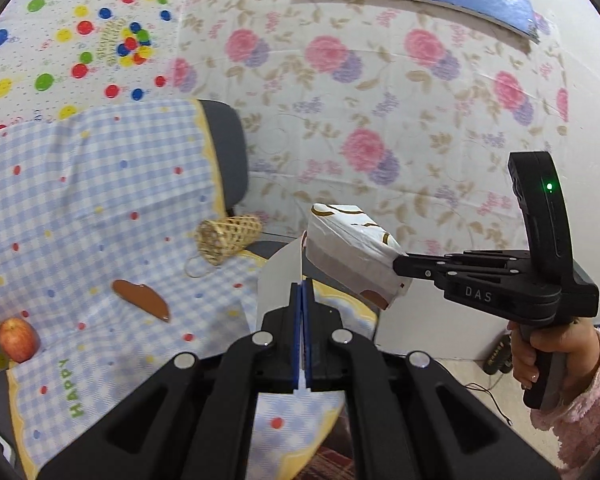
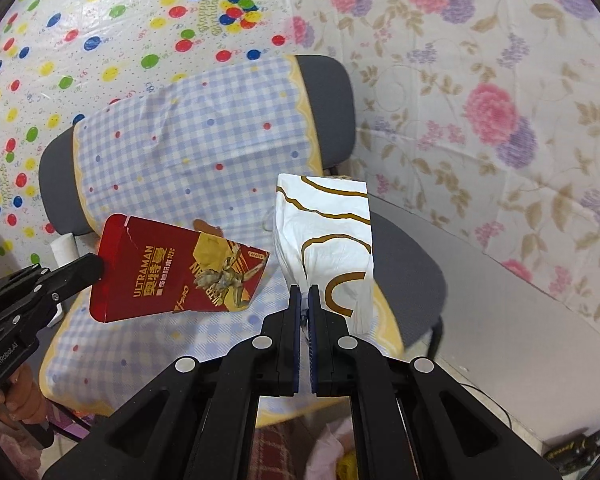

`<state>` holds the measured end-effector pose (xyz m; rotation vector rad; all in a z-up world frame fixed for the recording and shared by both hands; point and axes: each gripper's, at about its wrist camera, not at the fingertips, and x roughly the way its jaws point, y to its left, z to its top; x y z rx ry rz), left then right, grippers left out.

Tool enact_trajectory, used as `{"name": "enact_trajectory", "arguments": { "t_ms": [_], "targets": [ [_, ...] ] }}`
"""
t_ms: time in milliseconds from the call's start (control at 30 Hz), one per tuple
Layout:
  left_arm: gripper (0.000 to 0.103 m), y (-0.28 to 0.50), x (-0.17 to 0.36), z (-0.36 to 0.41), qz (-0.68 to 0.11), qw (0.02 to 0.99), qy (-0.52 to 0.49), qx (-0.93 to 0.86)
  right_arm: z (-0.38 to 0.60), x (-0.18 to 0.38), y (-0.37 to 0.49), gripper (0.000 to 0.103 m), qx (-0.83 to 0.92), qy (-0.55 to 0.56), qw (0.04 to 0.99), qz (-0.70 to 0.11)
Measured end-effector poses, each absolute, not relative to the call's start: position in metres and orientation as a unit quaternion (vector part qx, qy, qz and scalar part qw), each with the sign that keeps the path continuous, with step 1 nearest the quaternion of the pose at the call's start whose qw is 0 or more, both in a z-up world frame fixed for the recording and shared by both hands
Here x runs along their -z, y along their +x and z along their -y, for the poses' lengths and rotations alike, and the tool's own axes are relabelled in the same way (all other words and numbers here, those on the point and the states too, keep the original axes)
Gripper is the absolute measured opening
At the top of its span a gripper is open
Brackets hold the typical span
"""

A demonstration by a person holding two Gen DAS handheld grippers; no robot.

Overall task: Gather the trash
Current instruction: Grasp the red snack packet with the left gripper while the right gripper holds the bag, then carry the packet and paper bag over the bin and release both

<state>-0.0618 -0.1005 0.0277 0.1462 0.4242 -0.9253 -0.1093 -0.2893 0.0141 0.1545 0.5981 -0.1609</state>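
Observation:
My left gripper (image 1: 302,284) is shut on a flat red Ultraman card box, seen edge-on as a grey-white sheet (image 1: 278,280) in the left wrist view and as a red box (image 2: 172,270) in the right wrist view, where the left gripper (image 2: 98,266) comes in from the left. My right gripper (image 2: 304,292) is shut on a white paper bag with gold lines (image 2: 324,240). It also shows in the left wrist view (image 1: 352,248), held by the right gripper (image 1: 400,266) from the right. Both items hang above a chair's seat.
The chair (image 2: 328,80) is draped with a blue checked cloth (image 1: 80,200). On the cloth lie a small woven basket (image 1: 226,236), a brown wrapper (image 1: 142,298) and a red apple (image 1: 17,338). Floral and dotted sheets cover the walls behind.

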Motion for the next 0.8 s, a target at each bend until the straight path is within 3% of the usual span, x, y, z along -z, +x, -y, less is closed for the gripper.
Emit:
{"name": "enact_trajectory", "arguments": {
  "t_ms": [433,800],
  "targets": [
    [0.000,-0.135,-0.016,0.154,-0.207,0.799,0.084,0.559,0.331,0.013,-0.224,0.004,0.193,0.099,0.923,-0.319],
    [0.000,-0.141,0.055,0.200,-0.292,0.741,0.090,0.599,0.342,0.059,-0.249,0.004,0.220,0.125,0.896,-0.364]
  ]
}}
